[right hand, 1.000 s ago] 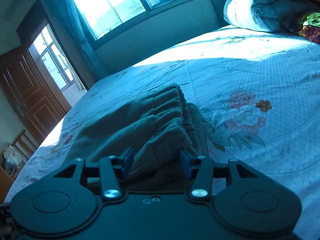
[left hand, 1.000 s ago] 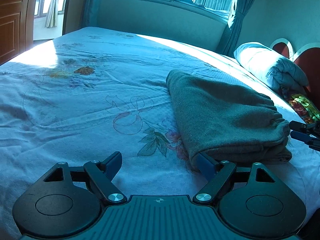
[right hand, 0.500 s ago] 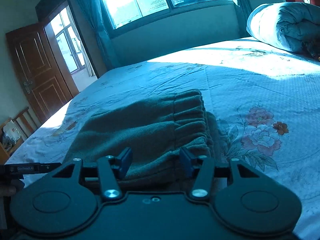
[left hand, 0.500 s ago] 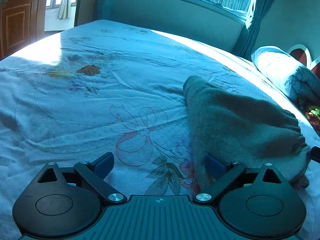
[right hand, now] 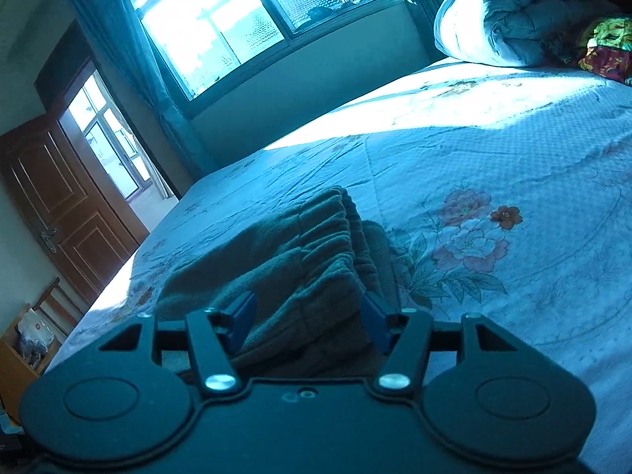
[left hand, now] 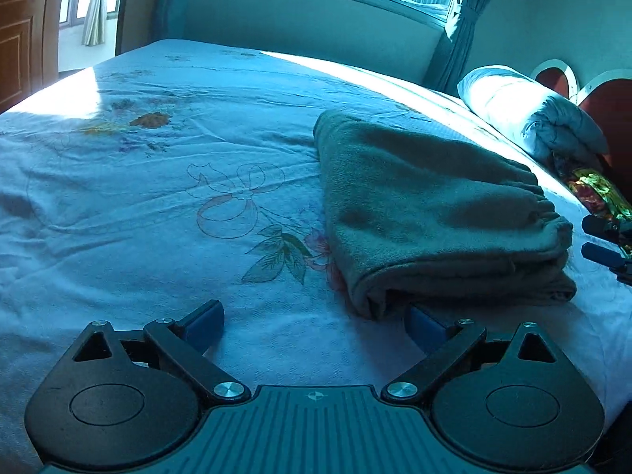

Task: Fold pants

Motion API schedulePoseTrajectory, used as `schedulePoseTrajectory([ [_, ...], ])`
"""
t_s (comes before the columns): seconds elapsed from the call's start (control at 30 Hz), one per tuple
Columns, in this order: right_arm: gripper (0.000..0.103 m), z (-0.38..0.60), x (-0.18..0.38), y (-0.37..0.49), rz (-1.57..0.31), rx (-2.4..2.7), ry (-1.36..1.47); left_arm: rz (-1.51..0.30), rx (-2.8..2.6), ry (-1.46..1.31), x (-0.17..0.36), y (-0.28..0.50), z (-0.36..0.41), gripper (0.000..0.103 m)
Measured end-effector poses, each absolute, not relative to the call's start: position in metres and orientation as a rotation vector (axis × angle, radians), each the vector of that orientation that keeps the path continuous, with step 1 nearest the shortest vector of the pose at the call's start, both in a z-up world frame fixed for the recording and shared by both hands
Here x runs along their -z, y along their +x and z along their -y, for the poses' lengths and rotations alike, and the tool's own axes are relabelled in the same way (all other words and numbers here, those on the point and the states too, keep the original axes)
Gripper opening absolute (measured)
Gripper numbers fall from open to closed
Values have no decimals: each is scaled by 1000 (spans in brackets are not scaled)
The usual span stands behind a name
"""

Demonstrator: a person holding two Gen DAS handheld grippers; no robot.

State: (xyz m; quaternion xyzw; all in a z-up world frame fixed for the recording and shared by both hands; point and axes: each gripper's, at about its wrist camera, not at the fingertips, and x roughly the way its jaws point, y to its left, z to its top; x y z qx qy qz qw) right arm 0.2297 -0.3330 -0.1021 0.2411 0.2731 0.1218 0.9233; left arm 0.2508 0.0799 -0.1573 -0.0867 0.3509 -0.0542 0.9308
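The left tool [left hand: 312, 322] is held open low over the bed [left hand: 158, 205], its right pad tucked at the near corner of the folded pants [left hand: 426, 213]. The pants are laid folded on the sheet. The right tool [right hand: 306, 316] is spread open around their waistband end [right hand: 328, 237], not clamped.

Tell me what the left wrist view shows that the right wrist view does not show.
Only the left wrist view shows the right gripper from outside, at the waistband end of the pants, and the red headboard. Only the right wrist view shows the wooden door in full and a wooden chair. Both show the folded pants, the floral bedsheet, the rolled quilt and the window.
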Motion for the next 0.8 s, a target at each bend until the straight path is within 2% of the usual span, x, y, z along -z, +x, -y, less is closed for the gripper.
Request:
schedulePoseTrajectory([
  [0.1,52,331,100,227,-554,-252,497,-763,-1,-68,160,267,-65,97],
  [0.3,56,339,101,225,-548,-240,508,-724,-34,-122,173,255,-85,97],
  [0.47,57,357,105,229,-548,-235,598,-734,-30,-155,161,250,-99,97],
  [0.53,66,365,106,232,-551,-238,621,-702,-94,-141,152,245,-106,97],
  [0.63,81,370,109,243,-571,-276,643,-615,2,-312,136,251,-126,98],
  [0.67,81,371,111,248,-587,-295,658,-614,48,-352,133,259,-128,103],
  [0.8,86,382,129,274,-668,-336,779,-663,180,-454,135,304,-121,103],
])
